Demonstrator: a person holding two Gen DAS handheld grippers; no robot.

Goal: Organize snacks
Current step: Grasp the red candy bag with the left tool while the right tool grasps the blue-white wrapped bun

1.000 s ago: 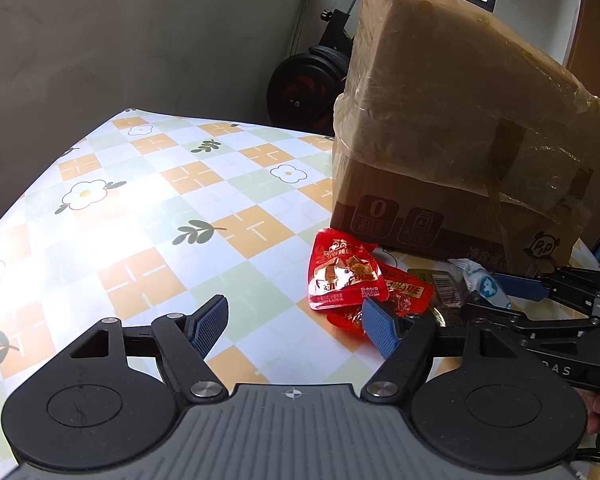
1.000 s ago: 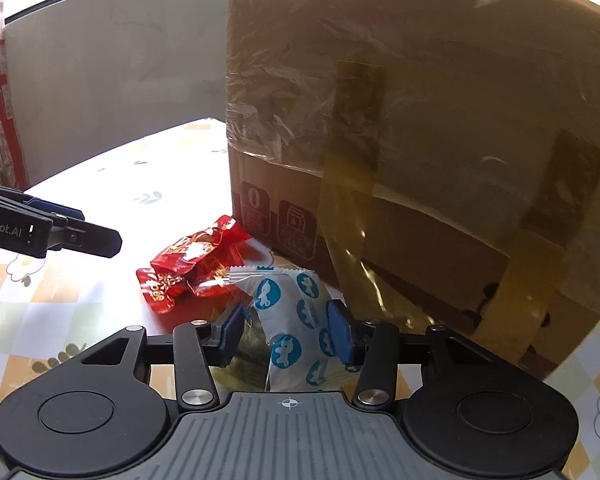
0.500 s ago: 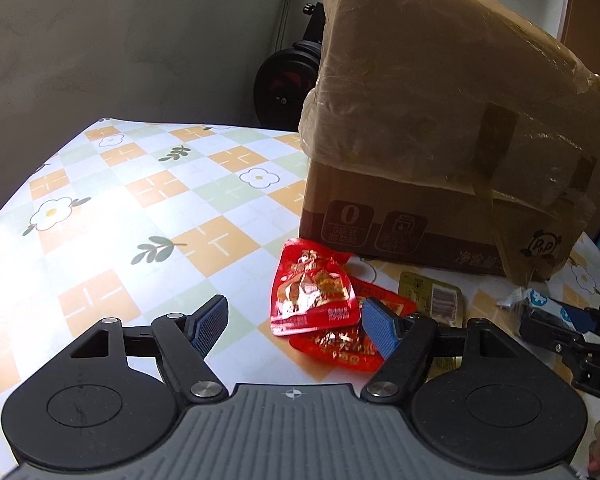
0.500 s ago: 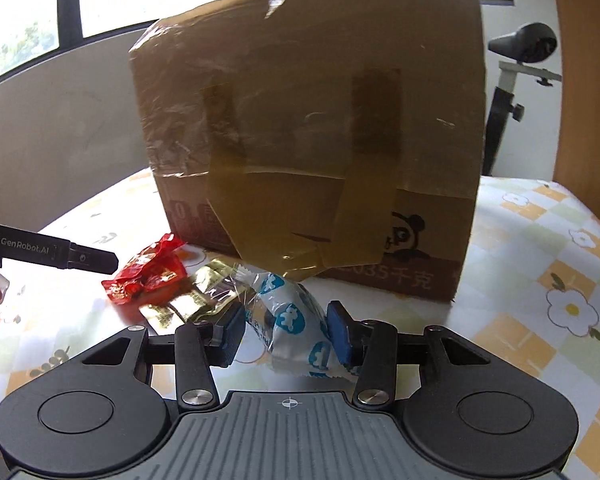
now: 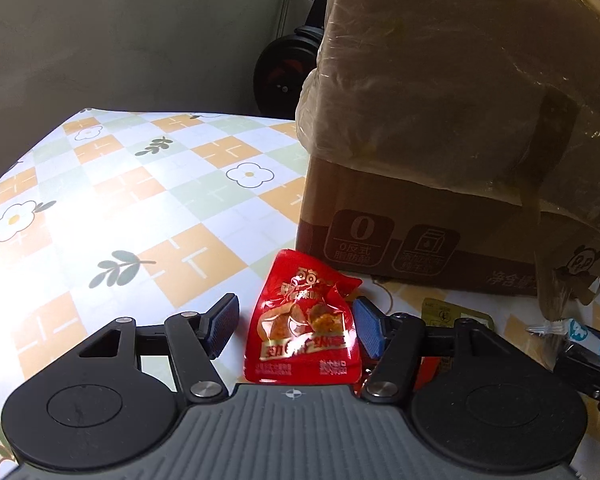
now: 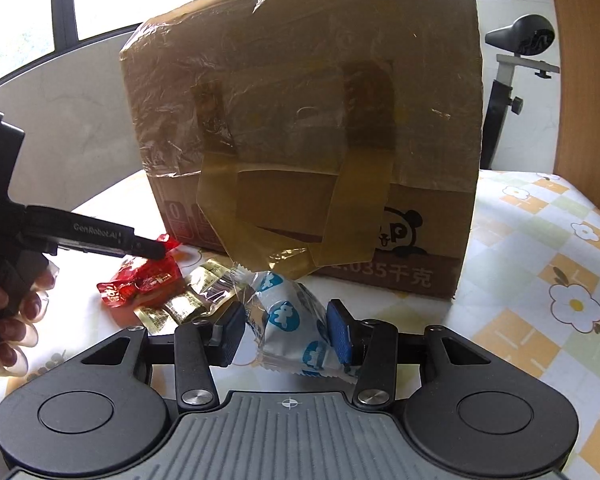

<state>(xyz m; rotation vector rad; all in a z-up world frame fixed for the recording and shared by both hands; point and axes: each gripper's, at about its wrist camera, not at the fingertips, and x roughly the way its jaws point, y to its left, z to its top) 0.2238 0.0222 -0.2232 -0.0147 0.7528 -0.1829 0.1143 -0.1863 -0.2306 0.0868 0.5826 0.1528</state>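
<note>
My left claw [image 5: 294, 326] stands wide, its blue pads [image 5: 222, 330] apart on either side of a red snack packet [image 5: 304, 330] that lies on the table [image 5: 140, 216]; the pad at 3 o'clock sits just beside the packet's edge, the one at 9 o'clock is clear of it, and I cannot tell whether either truly touches. From the right wrist view I see a second red packet [image 6: 140, 280] under it, with the left claw's finger reaching over the pile from 9 o'clock. My right claw [image 6: 286, 334] is closed narrow on a white wrapper with blue prints [image 6: 292, 320], both pads pressing its sides, the wrapper's crimped end poking up toward 11 o'clock. Just beside it, at 10 o'clock, lie gold-wrapped snacks [image 6: 192, 300] next to the red ones. In the left wrist view a gold packet [image 5: 456, 316] shows at 3 o'clock behind my right finger linkage, and the white wrapper's tip appears at the far 3 o'clock edge. Beyond all of them, at 12 o'clock in both views, stands a large cardboard box [image 6: 308, 120] with its top wrapped in clear film and brown tape, a panda printed near its lower corner. The table wears a checked cloth with flowers and leaves. A hand [image 6: 16, 312] grips the left handle at 9 o'clock in the right wrist view.
</note>
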